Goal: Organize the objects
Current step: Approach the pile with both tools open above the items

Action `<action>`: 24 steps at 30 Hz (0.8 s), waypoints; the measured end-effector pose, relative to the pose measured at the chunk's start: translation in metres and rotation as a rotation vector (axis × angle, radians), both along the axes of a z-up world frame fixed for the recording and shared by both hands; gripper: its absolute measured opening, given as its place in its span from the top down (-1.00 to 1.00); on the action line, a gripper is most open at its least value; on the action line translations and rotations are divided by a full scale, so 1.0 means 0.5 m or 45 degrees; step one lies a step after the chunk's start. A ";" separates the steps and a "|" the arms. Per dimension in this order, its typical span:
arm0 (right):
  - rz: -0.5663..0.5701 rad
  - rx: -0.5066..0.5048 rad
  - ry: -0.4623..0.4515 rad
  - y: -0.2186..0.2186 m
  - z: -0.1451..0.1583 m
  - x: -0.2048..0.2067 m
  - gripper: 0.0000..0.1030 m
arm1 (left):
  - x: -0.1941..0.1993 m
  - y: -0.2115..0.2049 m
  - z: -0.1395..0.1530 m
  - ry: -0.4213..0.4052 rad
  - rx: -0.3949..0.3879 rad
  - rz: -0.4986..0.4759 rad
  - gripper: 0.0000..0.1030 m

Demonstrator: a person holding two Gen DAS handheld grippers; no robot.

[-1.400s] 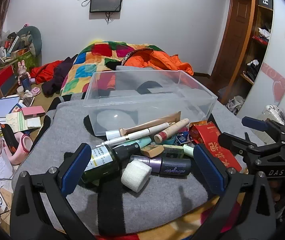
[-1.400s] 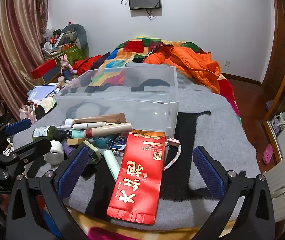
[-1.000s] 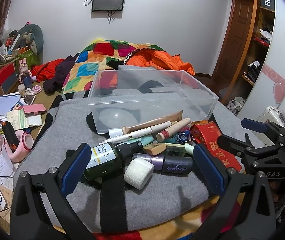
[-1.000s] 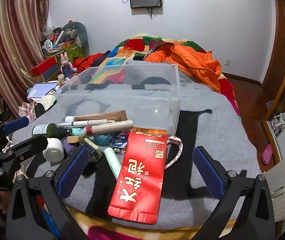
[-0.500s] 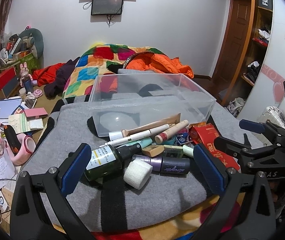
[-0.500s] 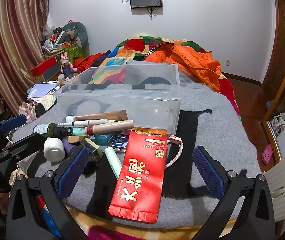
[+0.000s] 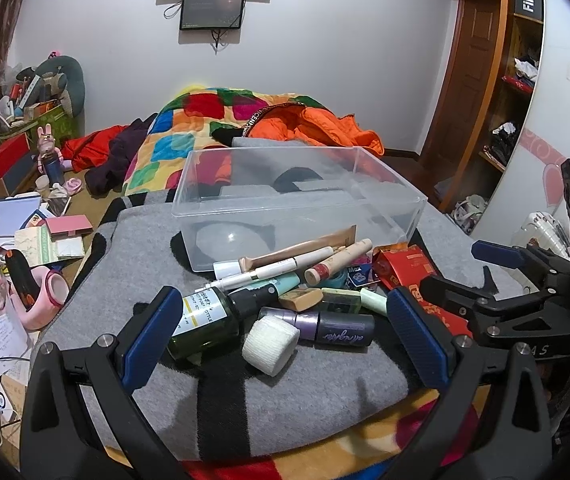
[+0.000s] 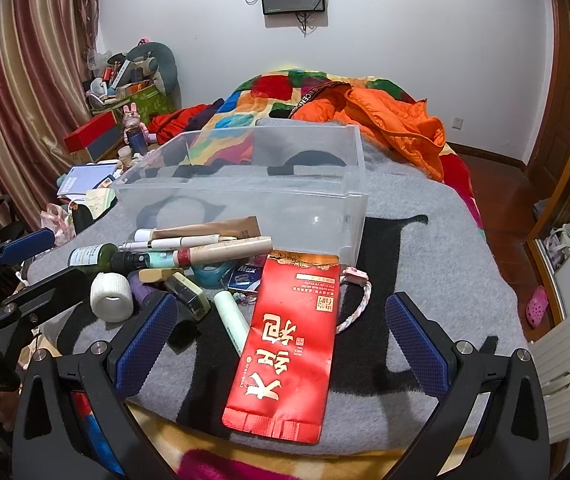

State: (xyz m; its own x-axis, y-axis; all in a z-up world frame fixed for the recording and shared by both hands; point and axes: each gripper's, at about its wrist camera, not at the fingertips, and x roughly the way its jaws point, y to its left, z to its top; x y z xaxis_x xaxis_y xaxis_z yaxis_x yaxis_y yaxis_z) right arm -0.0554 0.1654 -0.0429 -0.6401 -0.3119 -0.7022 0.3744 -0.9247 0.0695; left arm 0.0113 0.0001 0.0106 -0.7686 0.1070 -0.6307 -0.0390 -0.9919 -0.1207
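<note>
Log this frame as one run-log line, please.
phase: pre-grasp | left gripper: open, empty | right gripper: open, empty | clear bin: empty | clutter: unsorted beside bin

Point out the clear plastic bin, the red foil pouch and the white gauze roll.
clear plastic bin (image 8: pixel 245 196), right wrist view, front wall.
red foil pouch (image 8: pixel 289 344), right wrist view, middle of its printed face.
white gauze roll (image 7: pixel 271 345), left wrist view, its side.
</note>
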 end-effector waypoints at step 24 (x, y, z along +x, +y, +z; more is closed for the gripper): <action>0.001 -0.001 -0.005 -0.001 0.000 0.003 -1.00 | 0.002 -0.004 0.001 0.009 0.016 0.005 -1.00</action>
